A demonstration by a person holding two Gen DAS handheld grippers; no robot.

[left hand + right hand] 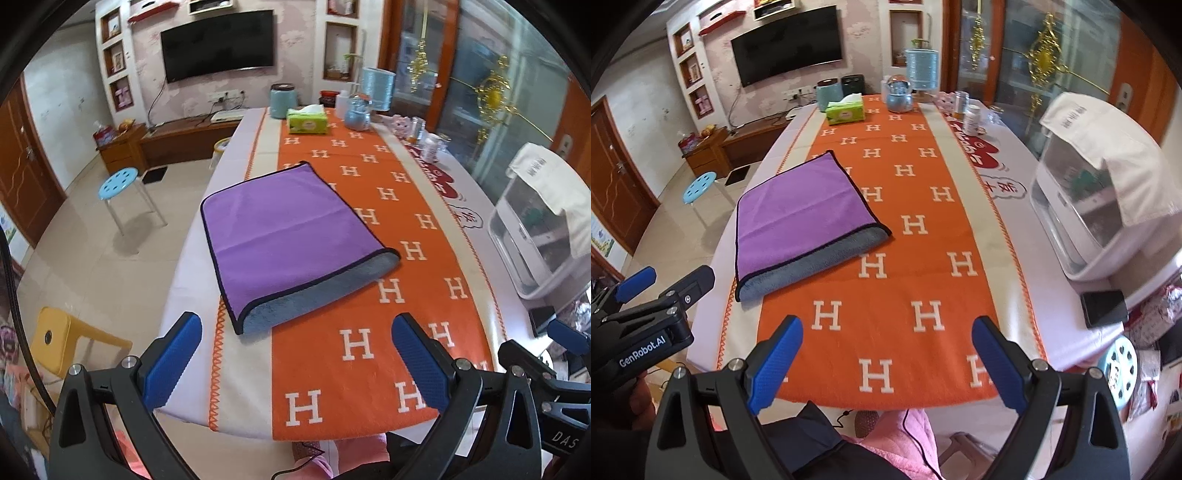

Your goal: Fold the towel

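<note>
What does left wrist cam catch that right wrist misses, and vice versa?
Only left wrist: the yellow stool on the floor by the table's near corner.

Only right wrist: the black phone-like slab at the table's right edge, and the left gripper's "GenRobot.AI" label.

Both: purple towel lying flat, folded, grey underside showing; the orange H runner; green tissue pack; TV. Left gripper and right gripper are open, off the towel.

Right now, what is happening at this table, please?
A person holds two grippers above the table, both open and holding nothing. The left gripper and right gripper hover short of the purple towel, which lies folded over on the orange runner, its grey underside showing at the near edge.
</note>
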